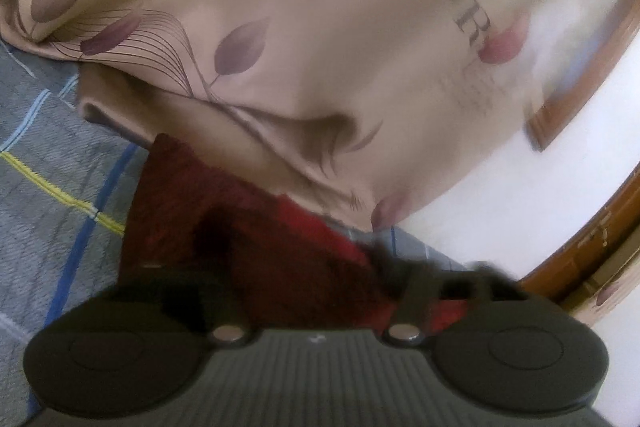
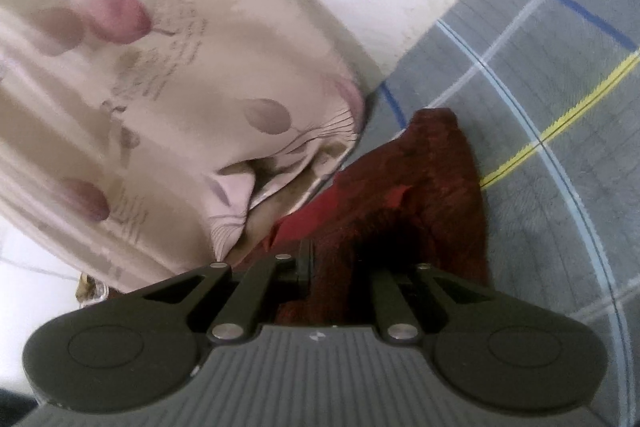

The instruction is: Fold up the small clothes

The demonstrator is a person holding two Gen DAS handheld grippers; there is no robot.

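Both grippers (image 1: 316,291) (image 2: 340,291) deep in red garment (image 2: 432,187).

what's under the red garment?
The red garment lies on the grey plaid blanket, visible around its far edges. Whatever is directly beneath is covered, and the right gripper hides its near part.

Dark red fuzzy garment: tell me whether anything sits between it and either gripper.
Nothing visible does. The dark red fuzzy garment lies on the grey plaid blanket, and its cloth runs right in between the fingers of both the right gripper and the left gripper. The beige leaf-print curtain hangs beside it, not across it.
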